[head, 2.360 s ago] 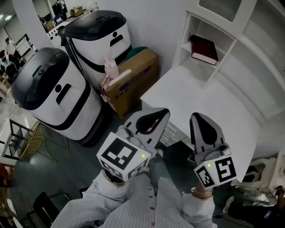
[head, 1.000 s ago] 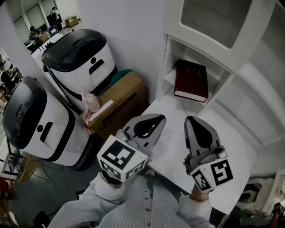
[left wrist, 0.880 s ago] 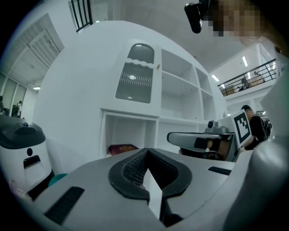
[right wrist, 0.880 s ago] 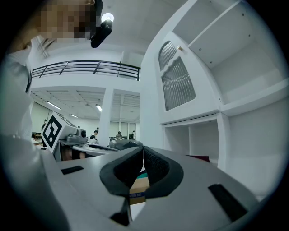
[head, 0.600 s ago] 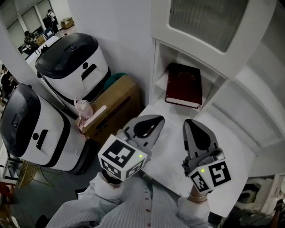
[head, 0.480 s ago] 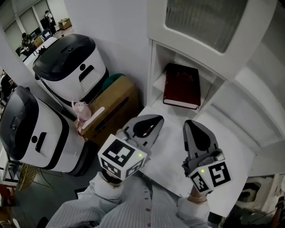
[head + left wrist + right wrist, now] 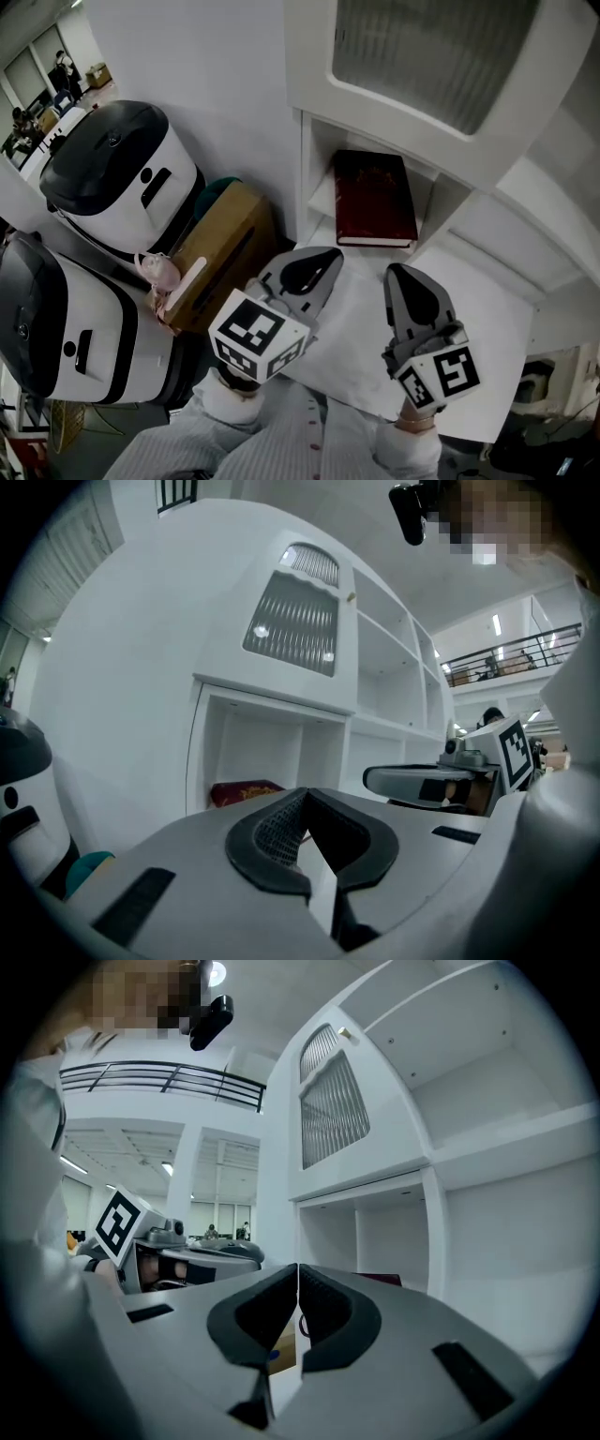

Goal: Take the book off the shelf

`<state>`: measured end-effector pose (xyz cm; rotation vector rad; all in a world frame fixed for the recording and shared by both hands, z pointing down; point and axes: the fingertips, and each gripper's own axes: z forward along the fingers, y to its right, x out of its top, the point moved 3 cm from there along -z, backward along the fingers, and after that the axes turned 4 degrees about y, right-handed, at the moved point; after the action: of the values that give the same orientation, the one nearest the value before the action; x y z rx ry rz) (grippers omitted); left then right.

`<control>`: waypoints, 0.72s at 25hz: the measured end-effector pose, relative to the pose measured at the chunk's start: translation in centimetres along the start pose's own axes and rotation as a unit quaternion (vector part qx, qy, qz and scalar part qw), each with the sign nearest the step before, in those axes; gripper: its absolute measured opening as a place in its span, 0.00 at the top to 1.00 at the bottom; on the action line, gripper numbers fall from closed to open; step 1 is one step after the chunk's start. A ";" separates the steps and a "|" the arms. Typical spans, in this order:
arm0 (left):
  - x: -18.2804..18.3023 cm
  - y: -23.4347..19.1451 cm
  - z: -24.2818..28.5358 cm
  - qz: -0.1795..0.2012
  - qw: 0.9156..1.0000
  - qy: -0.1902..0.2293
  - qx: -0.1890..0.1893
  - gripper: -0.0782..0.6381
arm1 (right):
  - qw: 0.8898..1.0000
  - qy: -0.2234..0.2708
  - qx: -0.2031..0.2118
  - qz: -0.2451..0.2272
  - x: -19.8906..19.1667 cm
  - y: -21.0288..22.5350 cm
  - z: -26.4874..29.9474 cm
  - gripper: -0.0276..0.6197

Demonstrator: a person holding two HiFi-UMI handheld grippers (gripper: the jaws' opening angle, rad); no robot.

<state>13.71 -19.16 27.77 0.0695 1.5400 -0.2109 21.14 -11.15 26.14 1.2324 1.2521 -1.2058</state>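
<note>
- Presently, left gripper (image 7: 317, 266): jaws closed tip to tip with nothing between them, as its own view confirms. It hangs in open air over the white ledge (image 7: 469, 309), well short of the shelf.
- Right gripper (image 7: 407, 289): likewise clenched and empty, pads meeting along one thin line. It sits beside the left one, both noses aimed toward the shelf opening.
- Book (image 7: 375, 197): a dark red hardback lying flat on the floor of the lowest open compartment (image 7: 302, 178), cover upward. Its pale page edge faces outward, close to the front lip. Neither gripper touches it.
- Surroundings: a ribbed panel door (image 7: 441, 56) hangs above the compartment. To the left of the unit, on the floor, stand a cardboard box (image 7: 225, 246) and two white machines with dark lids (image 7: 112, 178).
- Handling, in my judgement: the boards look rigid, so the book should not flex or crush. It looks thick enough to carry some weight, and the cover may be smooth enough to slide in a light pinch.
- Hold, in my judgement: take the near edge, one jaw over the cover and one beneath. Because the book lies flat, the lower jaw needs room at the lip, or the book should be drawn forward first. Either gripper must open before it goes in.
- Risk: a grip on one corner alone could let the book swing down as it clears the shelf.
</note>
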 end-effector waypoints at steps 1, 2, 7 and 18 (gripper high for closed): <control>0.1 -0.5 0.1 -0.001 1.000 -0.001 -0.006 0.88 | 1.000 -0.002 -0.007 -0.001 -0.1 -0.1 0.5 0.93; 0.2 -0.9 0.2 -0.001 1.000 -0.001 -0.012 0.88 | 1.000 -0.003 -0.014 -0.003 -0.1 -0.2 0.9 0.93; 0.2 -2.7 0.3 -0.003 0.999 -0.003 -0.040 0.88 | 0.999 -0.013 -0.046 -0.012 -1.0 -0.5 2.6 0.93; -0.7 -4.9 -1.0 -0.006 0.997 -0.008 -0.077 0.88 | 0.994 -0.031 -0.097 -0.046 -2.3 -1.7 4.3 0.93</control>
<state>11.80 -23.72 28.81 -0.0628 1.5370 -0.1028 19.50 -15.50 28.31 0.9987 1.3584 -1.1484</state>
